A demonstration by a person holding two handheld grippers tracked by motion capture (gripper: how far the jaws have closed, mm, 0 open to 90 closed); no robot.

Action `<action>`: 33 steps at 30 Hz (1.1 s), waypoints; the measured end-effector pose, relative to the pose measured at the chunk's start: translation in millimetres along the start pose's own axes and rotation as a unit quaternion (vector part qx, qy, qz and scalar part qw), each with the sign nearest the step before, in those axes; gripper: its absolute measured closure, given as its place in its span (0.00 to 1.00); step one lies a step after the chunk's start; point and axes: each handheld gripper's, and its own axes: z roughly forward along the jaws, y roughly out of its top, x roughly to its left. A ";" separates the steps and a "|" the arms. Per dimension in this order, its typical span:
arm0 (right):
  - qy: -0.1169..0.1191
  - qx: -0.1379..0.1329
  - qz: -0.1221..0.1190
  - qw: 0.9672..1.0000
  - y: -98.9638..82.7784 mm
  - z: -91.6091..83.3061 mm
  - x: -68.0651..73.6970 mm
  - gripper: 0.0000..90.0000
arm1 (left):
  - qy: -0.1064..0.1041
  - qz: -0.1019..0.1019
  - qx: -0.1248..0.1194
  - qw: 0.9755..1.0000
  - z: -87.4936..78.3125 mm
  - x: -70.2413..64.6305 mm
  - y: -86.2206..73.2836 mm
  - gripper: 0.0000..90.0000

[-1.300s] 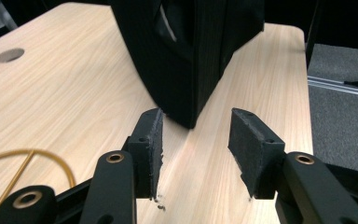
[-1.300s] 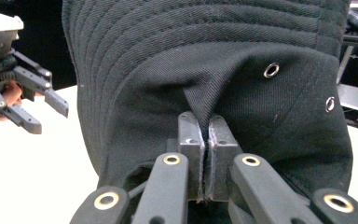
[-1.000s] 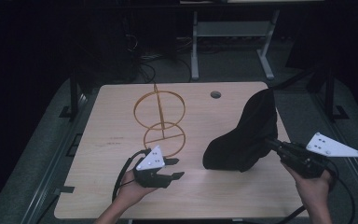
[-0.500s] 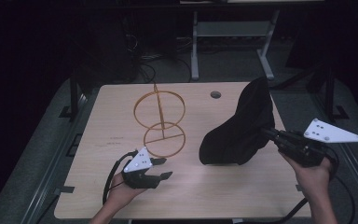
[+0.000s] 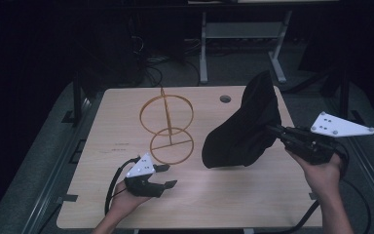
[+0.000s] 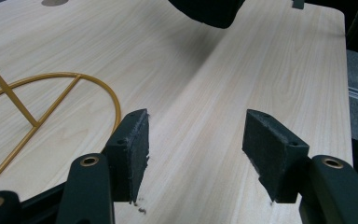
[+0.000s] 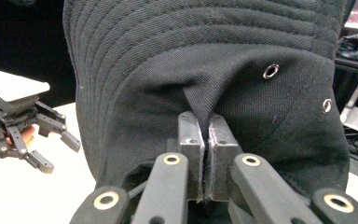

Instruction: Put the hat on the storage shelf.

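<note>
Right hand-held gripper (image 7: 204,140) pinching fold of black cap (image 5: 243,131), holding it lifted above bench (image 5: 253,195), likely heading for gold wire stand (image 5: 167,124). Left hand-held gripper (image 6: 193,144) waiting, jaws wide, empty.

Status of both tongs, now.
Left tongs: open, empty, low over the table.
Right tongs: shut on the cap.

No readable text.
A faint dark mark on the table (image 5: 97,161) near its left edge, seen from the high view, is too small to read; nothing else carries any lettering, label, brand or number.
</note>
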 end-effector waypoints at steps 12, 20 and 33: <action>0.013 -0.003 -0.009 1.000 21.6 13.2 1.8 0.96 | 0.003 0.003 -0.003 1.000 0.9 -1.9 -1.4 0.42; 0.021 -0.008 -0.013 1.000 35.8 20.9 3.4 0.96 | 0.004 0.006 -0.006 1.000 -0.4 -3.1 -1.8 0.42; 0.041 -0.009 -0.022 0.999 60.8 43.4 9.4 0.96 | 0.011 0.008 -0.008 1.000 -4.5 -0.6 -3.5 0.41</action>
